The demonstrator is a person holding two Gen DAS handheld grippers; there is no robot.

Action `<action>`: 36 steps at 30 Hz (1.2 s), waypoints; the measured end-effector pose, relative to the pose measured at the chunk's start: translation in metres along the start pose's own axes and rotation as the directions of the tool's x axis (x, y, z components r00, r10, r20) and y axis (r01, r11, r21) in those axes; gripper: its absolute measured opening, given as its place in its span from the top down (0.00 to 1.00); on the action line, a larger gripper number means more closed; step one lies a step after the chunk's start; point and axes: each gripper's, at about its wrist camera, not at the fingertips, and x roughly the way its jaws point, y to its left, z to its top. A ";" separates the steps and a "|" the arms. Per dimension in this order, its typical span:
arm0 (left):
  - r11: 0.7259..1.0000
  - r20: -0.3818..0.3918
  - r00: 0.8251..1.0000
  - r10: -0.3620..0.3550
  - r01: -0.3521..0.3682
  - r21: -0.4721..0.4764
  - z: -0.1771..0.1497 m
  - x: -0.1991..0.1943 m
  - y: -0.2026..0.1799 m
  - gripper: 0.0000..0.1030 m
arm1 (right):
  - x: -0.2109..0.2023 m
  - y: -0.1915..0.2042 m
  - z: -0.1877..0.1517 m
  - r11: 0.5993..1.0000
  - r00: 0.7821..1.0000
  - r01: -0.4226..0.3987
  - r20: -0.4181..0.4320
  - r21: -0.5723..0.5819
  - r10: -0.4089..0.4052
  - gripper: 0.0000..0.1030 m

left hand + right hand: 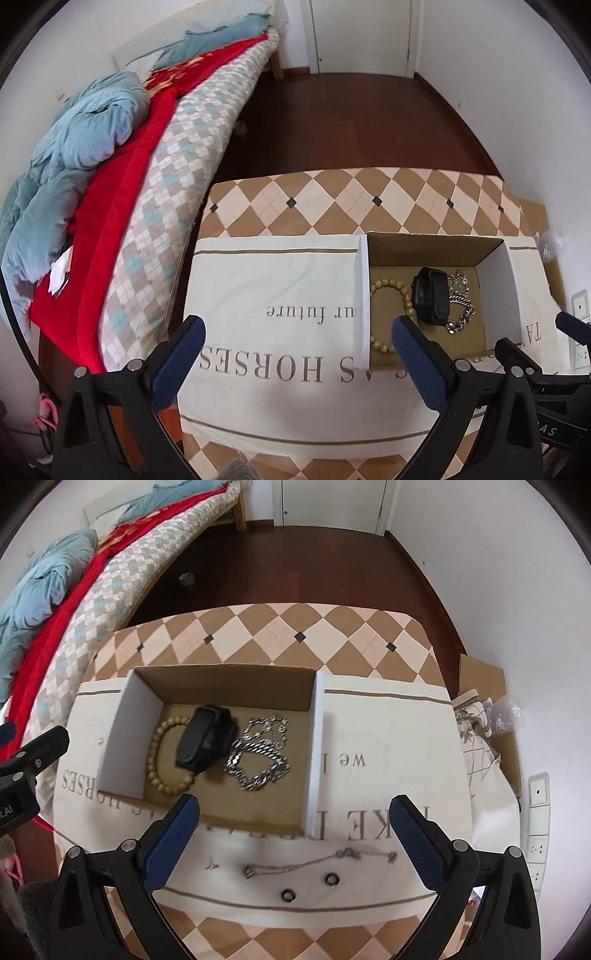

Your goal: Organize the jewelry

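An open cardboard box (317,746) with white side walls lies on a cream printed cloth (388,731). Inside it are a wooden bead bracelet (159,746), a black watch (205,738) and a heavy silver chain (258,753). In the left wrist view the same box (364,295) shows the bracelet (384,284), watch (430,295) and chain (461,306). On the cloth in front of the box lie a thin chain necklace (314,862), two small dark rings (332,878) and a tiny stud (211,866). My right gripper (295,803) hangs open above these pieces. My left gripper (298,325) is open over the cloth left of the box, holding nothing.
A checkered tablecloth (258,627) covers the table under the cream cloth. A bed (155,206) with red and blue bedding stands close on the left. Cardboard, patterned fabric and bubble wrap (502,716) sit at the right edge by the wall sockets (537,794).
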 end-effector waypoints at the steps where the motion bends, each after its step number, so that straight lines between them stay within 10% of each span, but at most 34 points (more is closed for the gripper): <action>1: 1.000 0.005 1.000 0.002 -0.002 0.000 -0.003 -0.004 0.001 0.00 | -0.004 0.002 -0.002 1.000 1.000 0.000 0.009 -0.001 0.000 0.00; 32: 0.996 0.168 0.985 0.037 -0.023 -0.086 -0.078 -0.117 0.021 0.00 | -0.148 -0.028 -0.077 0.988 0.960 -0.100 0.272 0.115 0.066 0.00; 34: 0.996 0.129 0.991 0.026 -0.015 -0.092 -0.085 -0.099 0.021 0.00 | -0.130 -0.045 -0.084 0.980 0.967 -0.116 0.243 0.160 0.075 0.12; 36: 0.994 0.078 0.997 0.025 -0.017 -0.106 -0.092 -0.078 0.020 0.00 | -0.103 -0.061 -0.091 0.971 0.978 -0.126 0.192 0.203 0.087 0.49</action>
